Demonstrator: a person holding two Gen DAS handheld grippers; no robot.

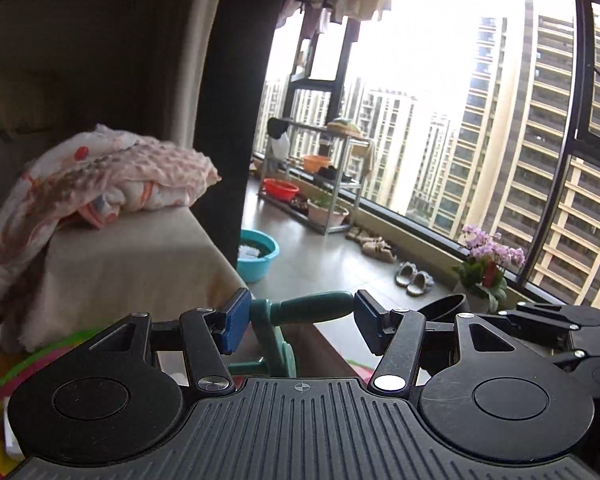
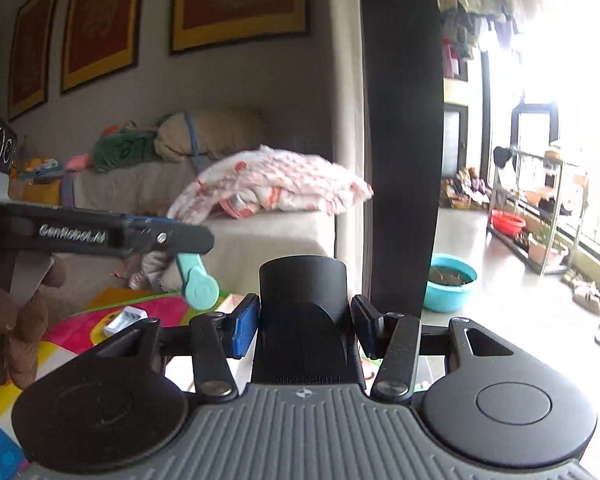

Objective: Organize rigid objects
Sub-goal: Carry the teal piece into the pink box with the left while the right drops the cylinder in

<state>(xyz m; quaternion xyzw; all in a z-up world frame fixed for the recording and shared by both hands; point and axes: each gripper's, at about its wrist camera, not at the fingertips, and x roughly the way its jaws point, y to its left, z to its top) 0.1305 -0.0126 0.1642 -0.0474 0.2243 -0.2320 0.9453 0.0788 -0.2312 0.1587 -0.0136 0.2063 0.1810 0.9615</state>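
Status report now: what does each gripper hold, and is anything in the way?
Left gripper shut on teal handled tool. Right gripper shut on black cup-shaped object. Both held aloft, side by side. Nothing blocking ahead.

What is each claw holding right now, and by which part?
Left claw: a teal handled tool, clamped across its rounded handle. Right claw: a black cup-shaped object, gripped by its sides.

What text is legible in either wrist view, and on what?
"GenRobot.AI": white lettering on the side of the left tongs, seen in the right wrist view.
Embossed lettering at the base of the black holder in the right tongs: upside down, unreadable.
Left wrist view: no text.
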